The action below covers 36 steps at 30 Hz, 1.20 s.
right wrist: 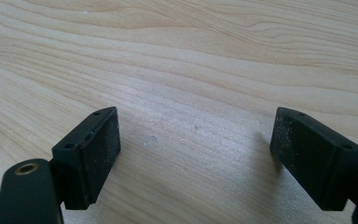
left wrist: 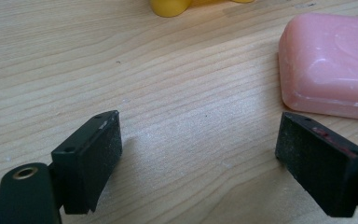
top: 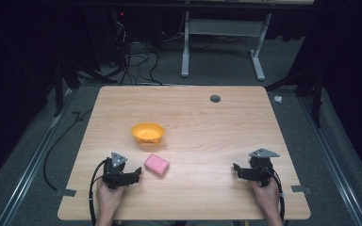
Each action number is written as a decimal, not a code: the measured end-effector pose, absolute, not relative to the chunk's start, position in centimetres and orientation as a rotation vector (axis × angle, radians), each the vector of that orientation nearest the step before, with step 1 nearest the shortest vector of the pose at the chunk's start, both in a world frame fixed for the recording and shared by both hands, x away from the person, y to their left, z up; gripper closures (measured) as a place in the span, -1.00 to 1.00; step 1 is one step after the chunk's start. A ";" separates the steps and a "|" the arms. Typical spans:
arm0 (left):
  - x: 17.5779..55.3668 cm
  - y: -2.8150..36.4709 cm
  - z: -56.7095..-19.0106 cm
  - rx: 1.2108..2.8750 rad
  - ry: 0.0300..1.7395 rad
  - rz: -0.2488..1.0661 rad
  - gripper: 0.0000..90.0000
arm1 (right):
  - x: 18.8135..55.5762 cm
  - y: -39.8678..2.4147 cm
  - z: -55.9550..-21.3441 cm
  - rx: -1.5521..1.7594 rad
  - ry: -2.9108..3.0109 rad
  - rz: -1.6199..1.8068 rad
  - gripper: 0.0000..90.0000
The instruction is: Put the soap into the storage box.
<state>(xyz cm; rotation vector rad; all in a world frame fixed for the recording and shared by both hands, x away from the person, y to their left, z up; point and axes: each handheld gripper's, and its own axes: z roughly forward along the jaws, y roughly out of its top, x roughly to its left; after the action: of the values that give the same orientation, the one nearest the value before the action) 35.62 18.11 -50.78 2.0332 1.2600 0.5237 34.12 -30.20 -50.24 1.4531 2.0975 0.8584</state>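
Two tongs spread wide, pink soap [left wrist: 335, 65] cropped, yellow bowl [left wrist: 170, 6] barely visible

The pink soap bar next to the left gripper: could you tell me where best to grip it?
Probably across its short sides, coming from the left gripper, whose jaws stand open beside it. The pink soap bar lies flat on the table, apart from the orange bowl, with rounded edges.

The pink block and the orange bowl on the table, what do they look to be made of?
The pink block looks like a bar of soap: matte, waxy, with rounded edges, whitish scuffs and a faint pressed mark on top. The orange bowl seems to be plastic, going by its even bright colour and smooth thin rim; small dots inside may be holes. The table shows pale wood grain, possibly laminate.
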 end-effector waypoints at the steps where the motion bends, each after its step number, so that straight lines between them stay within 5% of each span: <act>1: 35.6 18.1 -50.8 2.033 1.260 0.523 -0.67 | 34.1 -30.2 -50.2 1.453 2.097 0.859 -0.63; 36: 35.5 18.0 -50.8 2.035 1.253 0.523 -0.66 | 34.1 -30.2 -50.2 1.455 2.098 0.860 -0.63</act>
<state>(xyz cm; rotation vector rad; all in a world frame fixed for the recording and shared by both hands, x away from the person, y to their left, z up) 35.54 18.00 -50.77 2.0349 1.2531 0.5232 34.10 -30.21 -50.22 1.4548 2.0985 0.8596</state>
